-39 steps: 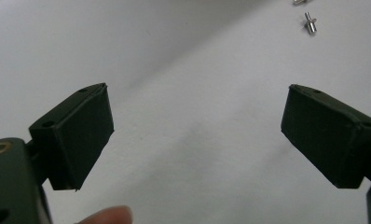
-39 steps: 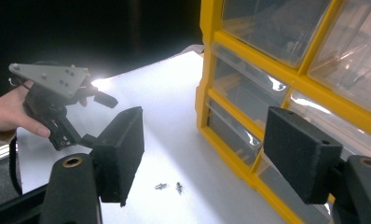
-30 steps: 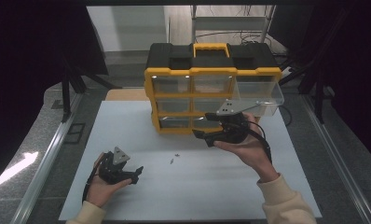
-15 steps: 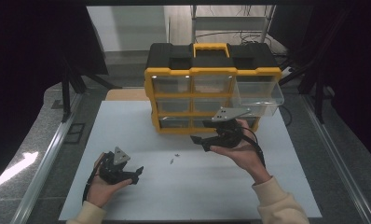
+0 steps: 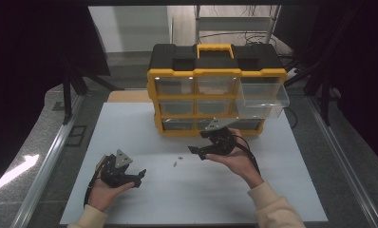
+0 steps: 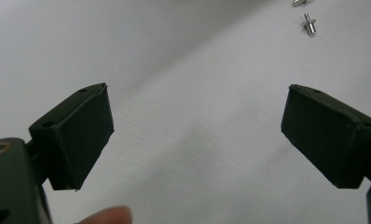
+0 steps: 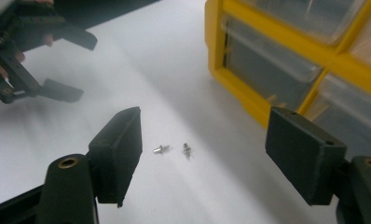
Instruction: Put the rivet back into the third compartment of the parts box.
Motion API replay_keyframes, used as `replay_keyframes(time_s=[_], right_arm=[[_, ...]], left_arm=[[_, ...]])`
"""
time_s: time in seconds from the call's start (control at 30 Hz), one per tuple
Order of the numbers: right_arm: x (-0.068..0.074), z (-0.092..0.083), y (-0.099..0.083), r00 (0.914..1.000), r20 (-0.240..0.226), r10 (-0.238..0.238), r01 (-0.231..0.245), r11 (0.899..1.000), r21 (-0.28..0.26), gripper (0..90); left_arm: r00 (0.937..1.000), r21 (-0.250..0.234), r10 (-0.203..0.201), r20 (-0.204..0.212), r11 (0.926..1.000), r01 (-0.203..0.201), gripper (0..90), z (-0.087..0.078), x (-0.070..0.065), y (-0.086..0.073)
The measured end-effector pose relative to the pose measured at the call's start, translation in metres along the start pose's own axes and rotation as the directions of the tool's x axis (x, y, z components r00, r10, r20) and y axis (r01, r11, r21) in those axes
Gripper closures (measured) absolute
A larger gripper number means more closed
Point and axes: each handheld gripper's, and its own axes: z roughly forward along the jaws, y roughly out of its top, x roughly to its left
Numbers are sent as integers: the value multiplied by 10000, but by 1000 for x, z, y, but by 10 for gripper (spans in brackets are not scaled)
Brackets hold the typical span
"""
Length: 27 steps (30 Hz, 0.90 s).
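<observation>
Two small silver pins (image 5: 176, 164) lie close together on the white table, in front of a yellow and black drawer organizer (image 5: 215, 78). My right gripper (image 5: 196, 153) hovers just right of them, open, jaws pointing left. In the right gripper view the pins (image 7: 161, 149) lie on the table between the spread jaws of my right gripper (image 7: 204, 121), with nothing held. My left gripper (image 5: 139, 178) rests open at the front left, aimed right. In the left gripper view its jaws (image 6: 197, 98) are wide apart over bare table, with one pin (image 6: 309, 23) far off at the top right.
A clear drawer (image 5: 263, 97) sticks out of the organizer's top right slot, above the right hand. The other drawers (image 7: 267, 56) are pushed in. The white table (image 5: 130, 128) ends near the front (image 5: 187, 221). Metal rails run along both sides.
My right gripper has dropped from in front of the organizer's lower drawers and moved left toward the two pins. The left gripper has stayed put.
</observation>
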Motion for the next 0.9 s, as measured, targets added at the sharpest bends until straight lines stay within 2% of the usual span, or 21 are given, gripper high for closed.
replay_keyframes(time_s=[0.4, 0.9], right_arm=[[5, 43, -9, 9994, -218, -250, 270, 9947, 989, 261], [2, 78, -16, 9994, -139, -317, 336, 9848, 1707, 272]], left_arm=[[10000, 59, 76, 29, 10000, -76, 98, 0, 1, 0], [10000, 71, 86, 37, 9999, -86, 97, 0, 2, 0]])
